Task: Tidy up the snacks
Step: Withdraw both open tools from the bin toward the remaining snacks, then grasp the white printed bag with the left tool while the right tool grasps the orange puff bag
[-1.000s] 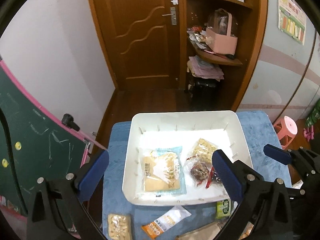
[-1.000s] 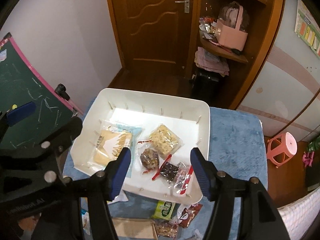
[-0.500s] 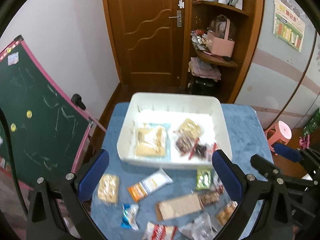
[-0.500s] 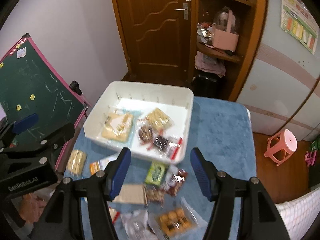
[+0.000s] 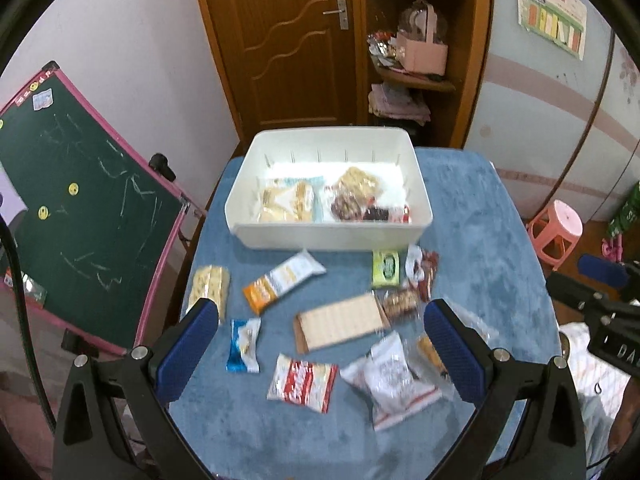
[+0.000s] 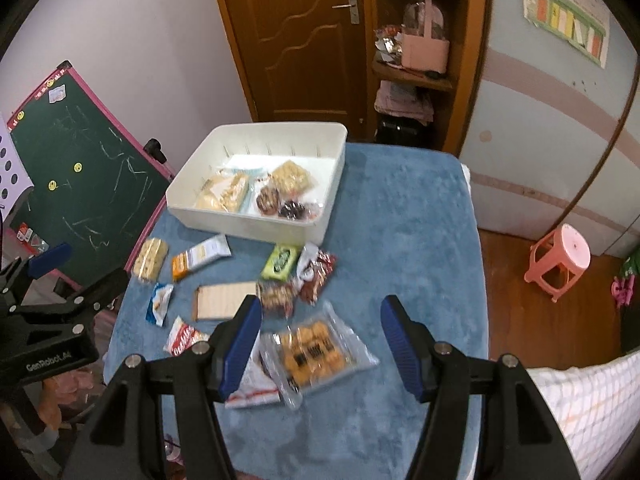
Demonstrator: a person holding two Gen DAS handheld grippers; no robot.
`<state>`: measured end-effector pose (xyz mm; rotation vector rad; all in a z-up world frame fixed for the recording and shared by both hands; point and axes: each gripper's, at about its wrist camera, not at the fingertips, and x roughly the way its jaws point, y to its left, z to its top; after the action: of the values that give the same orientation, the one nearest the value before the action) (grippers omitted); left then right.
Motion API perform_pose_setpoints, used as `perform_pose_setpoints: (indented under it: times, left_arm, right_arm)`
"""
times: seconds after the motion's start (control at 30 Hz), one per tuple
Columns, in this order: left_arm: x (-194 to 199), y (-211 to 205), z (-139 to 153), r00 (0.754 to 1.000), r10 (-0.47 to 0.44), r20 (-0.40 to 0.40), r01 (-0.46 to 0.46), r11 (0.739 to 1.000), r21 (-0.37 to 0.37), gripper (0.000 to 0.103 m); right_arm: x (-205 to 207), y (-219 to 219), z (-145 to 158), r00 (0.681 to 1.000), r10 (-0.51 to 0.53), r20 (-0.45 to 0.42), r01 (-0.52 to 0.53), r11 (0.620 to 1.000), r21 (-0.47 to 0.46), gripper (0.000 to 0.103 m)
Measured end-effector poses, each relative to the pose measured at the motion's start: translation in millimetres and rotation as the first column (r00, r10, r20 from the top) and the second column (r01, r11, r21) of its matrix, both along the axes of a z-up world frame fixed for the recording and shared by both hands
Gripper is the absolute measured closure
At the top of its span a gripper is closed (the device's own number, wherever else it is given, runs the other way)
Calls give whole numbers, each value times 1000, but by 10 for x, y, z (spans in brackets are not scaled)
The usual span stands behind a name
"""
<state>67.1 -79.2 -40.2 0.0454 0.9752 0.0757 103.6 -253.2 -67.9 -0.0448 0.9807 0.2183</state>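
A white bin (image 5: pixel 328 232) (image 6: pixel 248 228) sits at the far end of a blue-clothed table and holds several snack packets. Loose snacks lie in front of it: an orange-and-white bar (image 5: pixel 282 280), a green packet (image 5: pixel 386 267), a cracker pack (image 5: pixel 340 322), a red-and-white packet (image 5: pixel 302 380), a white bag (image 5: pixel 394 376), a clear bag of orange cookies (image 6: pixel 314 354). My left gripper (image 5: pixel 320 340) is open and empty above the loose snacks. My right gripper (image 6: pixel 320 340) is open and empty above the cookie bag.
A green chalkboard with a pink frame (image 5: pixel 80 200) stands against the table's left edge. A pink stool (image 6: pixel 560 256) stands on the floor to the right. A wooden door (image 5: pixel 288 40) and corner shelves (image 5: pixel 416 76) are behind the table.
Both grippers have pulled back and up from over the bin toward the table's near end. The loose snacks in front of the bin have come into view.
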Motion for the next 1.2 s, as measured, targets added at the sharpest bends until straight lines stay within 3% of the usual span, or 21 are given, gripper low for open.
perform_pose_setpoints:
  times: [0.2,0.53,0.8,0.93,1.2]
  left_arm:
    - [-219,5,-55,1000,20,-22,-19,999,27,1]
    - [-500,29,-356,994,39,-101,-39,999,-4,1]
    - [-350,-213,-890,979,-26,-203,11,997,-79,1]
    - [-182,-309,-1253,966,-13,-257,-19,992,-122,1]
    - [18,-368,-1837,938,16,-346,-80,982,-171,1]
  right_arm:
    - [-159,-219,-148,999,-26,-35,27,999,31,40]
    - [-169,-322,-535,989,-56,-136,66,995,72,40]
    - [-64,-253,-876,980,-72,-186,83,995,54,40]
    - [16,-290,-1103,966,-90,-243,115,989,94,40]
    - [149,-402,-1635,900,-144,-412,234,956,176,40]
